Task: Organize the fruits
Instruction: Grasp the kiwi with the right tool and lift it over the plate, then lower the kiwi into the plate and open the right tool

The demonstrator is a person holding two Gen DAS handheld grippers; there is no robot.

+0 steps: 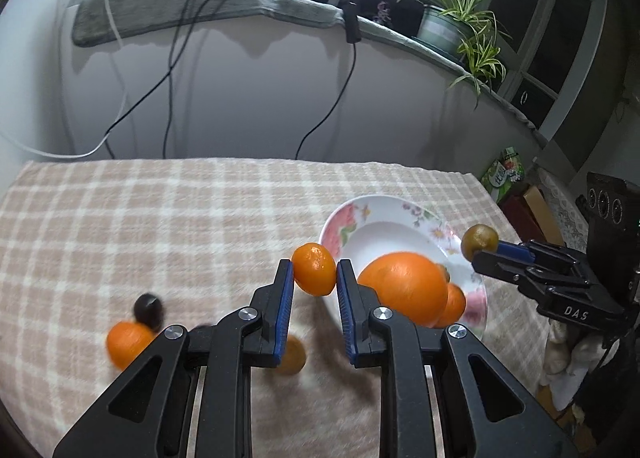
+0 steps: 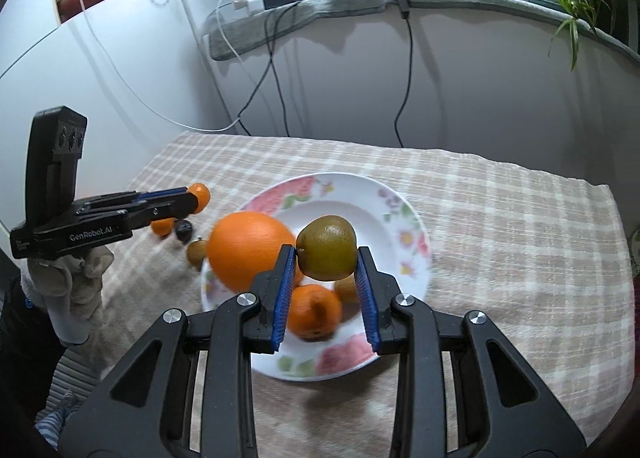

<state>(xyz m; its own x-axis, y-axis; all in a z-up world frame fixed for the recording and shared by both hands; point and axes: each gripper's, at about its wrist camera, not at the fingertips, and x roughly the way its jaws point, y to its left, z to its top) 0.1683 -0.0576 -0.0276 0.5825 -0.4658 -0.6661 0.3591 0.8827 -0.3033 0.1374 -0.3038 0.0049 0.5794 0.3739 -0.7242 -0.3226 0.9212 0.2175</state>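
My left gripper [image 1: 315,276] is shut on a small orange mandarin [image 1: 314,269], held above the cloth just left of the flowered plate [image 1: 368,210]. My right gripper [image 2: 327,254] is shut on a green-brown kiwi-like fruit [image 2: 327,247], hanging over the plate [image 2: 384,194]. On the plate lie a big orange [image 2: 248,246], a mandarin [image 2: 314,312] and a small brown fruit [image 2: 346,289]. Left on the cloth are another mandarin [image 1: 127,342], a dark plum [image 1: 149,310] and a brown fruit [image 1: 294,356]. The other view shows each gripper from the side: left gripper [image 2: 198,196], right gripper [image 1: 478,248].
A checked beige cloth [image 1: 140,226] covers the table, which ends at a white wall with hanging cables [image 1: 172,70]. A potted plant [image 1: 452,22] stands on the sill. A gloved hand [image 2: 68,282] holds the left tool. Boxes and a packet [image 1: 504,174] sit beyond the right edge.
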